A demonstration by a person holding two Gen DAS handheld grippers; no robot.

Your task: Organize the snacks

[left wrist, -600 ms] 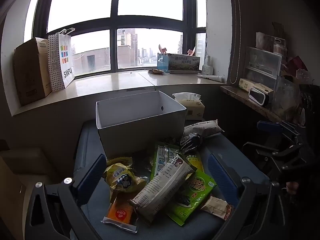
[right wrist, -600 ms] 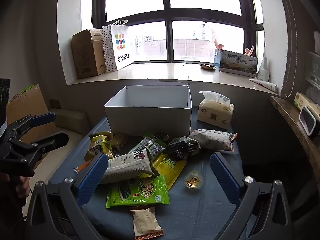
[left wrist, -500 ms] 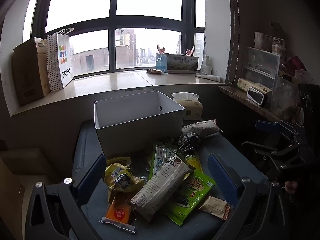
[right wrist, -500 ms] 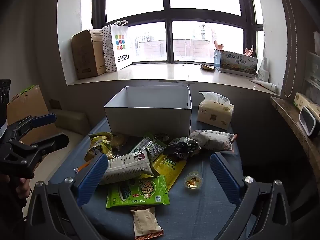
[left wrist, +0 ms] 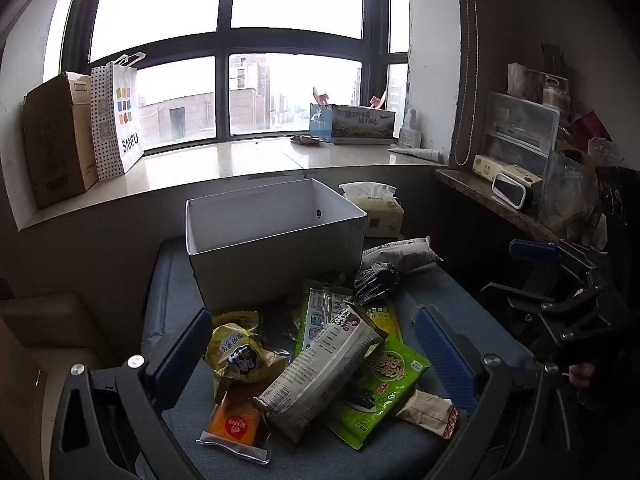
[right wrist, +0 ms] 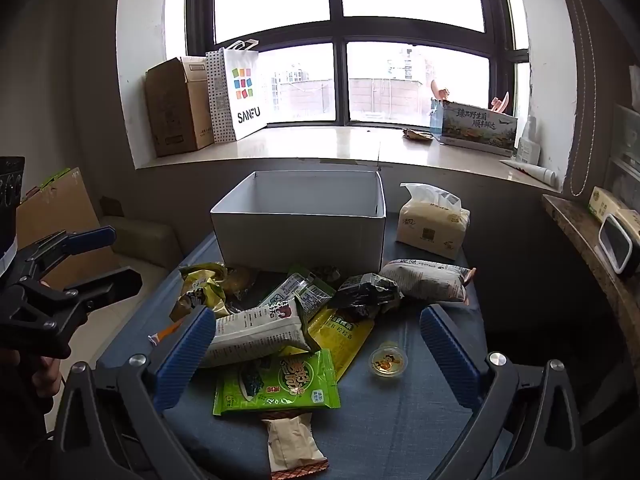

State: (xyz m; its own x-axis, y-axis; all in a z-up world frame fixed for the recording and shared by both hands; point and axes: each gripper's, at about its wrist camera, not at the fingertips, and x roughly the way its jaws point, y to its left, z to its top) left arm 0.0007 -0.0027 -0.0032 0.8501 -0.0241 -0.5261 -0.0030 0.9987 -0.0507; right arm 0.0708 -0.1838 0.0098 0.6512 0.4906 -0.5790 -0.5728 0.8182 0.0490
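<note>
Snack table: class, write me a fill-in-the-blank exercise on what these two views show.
1. The white box holds ____ snacks so far.
2. The tissue pack stands to the ____ of the white box in the right wrist view.
3. The small round jelly cup lies on the ____ tablecloth.
4. Both grippers' fingers are ____.

Missing words: no; right; blue; open

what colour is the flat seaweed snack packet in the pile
Bright green flat seaweed snack packet, clearest in the right wrist view.

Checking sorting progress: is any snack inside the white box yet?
No, the white box shows only bare inner walls, and the snack packets lie in front of it.
</note>
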